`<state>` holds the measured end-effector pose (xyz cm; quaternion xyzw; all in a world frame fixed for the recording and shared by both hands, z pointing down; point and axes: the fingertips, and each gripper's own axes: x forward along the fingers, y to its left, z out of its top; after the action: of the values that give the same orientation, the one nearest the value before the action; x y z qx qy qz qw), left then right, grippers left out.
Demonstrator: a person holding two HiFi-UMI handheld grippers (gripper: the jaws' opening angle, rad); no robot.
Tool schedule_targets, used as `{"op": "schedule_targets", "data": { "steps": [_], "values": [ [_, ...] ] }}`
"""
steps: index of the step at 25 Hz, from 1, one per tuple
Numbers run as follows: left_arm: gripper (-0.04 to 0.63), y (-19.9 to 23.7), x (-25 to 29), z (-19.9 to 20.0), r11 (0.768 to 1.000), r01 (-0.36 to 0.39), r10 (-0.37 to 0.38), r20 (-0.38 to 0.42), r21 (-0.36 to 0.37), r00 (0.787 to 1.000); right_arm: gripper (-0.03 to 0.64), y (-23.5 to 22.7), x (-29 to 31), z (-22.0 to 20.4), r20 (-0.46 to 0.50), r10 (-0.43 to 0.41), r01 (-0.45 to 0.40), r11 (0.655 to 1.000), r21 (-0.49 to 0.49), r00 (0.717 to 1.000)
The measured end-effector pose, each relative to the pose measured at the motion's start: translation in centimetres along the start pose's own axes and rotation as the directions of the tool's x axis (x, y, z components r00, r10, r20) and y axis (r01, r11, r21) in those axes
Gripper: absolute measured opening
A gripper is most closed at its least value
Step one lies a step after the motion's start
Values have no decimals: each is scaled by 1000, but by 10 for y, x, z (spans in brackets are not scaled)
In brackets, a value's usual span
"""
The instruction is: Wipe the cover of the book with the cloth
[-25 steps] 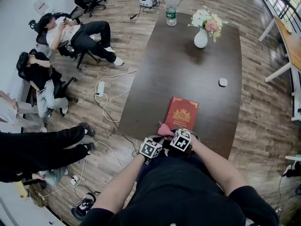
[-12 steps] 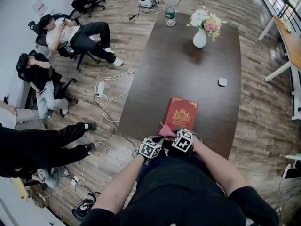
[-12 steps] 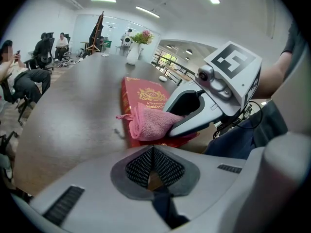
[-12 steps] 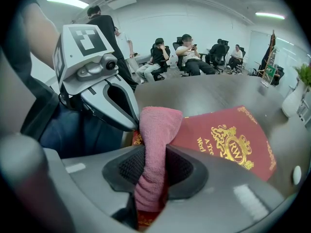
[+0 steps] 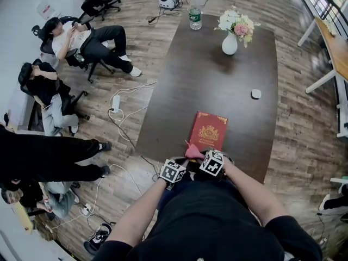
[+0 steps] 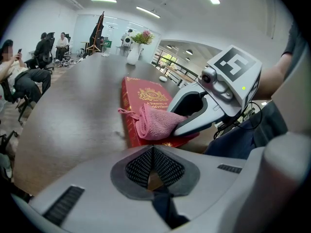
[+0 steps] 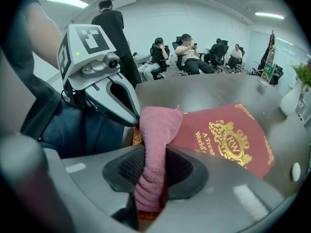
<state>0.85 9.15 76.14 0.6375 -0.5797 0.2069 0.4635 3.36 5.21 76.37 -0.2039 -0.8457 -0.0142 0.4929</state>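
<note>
**Q:** State the condition of both grippers.

**A:** Right gripper [image 7: 154,165]: fingers [image 7: 182,169] clenched on the pink cloth [image 7: 158,127], which stands up between them in a bunched fold. Left gripper [image 6: 153,166]: fingers [image 6: 139,169] pressed together with nothing between them. It hangs just beside the right gripper and off the book.

**Q:** Location of the workpiece?

**A:** The red book [image 5: 208,131] lies flat, cover up, at the near edge of the desk [image 5: 217,86], just ahead of both grippers. The free end of the cloth rests at the book's near corner. Wiping appears to be at its start, with most of the cover ahead of the cloth.

**Q:** Failure modes from here?

**A:** Three are likely.
1. Nothing pins the book, so a firm stroke may slide it across the desk.
2. A stroke pulled toward the operator may drag it over the near edge.
3. The cloth is held as a narrow bunch, so drag on the cover may pull it from the fingers or leave only a thin wiped strip.

**Q:** What cannot be verified?

**A:** The cloth's lower end drops out of sight below the right fingers. In the head view the marker cubes cover both sets of fingers. Farther off, a small white object [image 5: 255,94] is too small to identify. The flower vase [image 5: 229,42] and bottle [image 5: 195,18] stand well apart from the work.
</note>
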Motion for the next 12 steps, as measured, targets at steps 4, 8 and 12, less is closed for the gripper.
{"op": "schedule_targets", "data": {
  "steps": [4, 8, 12],
  "values": [
    [-5, 1, 1, -1, 1000, -1, 2, -1, 2, 1000, 120, 1, -2, -5, -8, 0, 0, 1000, 3, 1000],
    [-5, 1, -1, 0, 1000, -2, 2, -2, 3, 1000, 120, 1, -5, -8, -10, -4, 4, 1000, 7, 1000],
    [-5, 2, 0, 1, 1000, -5, 5, -2, 2, 1000, 120, 1, -6, -11, -13, -1, 1, 1000, 10, 1000]
  ]
}}
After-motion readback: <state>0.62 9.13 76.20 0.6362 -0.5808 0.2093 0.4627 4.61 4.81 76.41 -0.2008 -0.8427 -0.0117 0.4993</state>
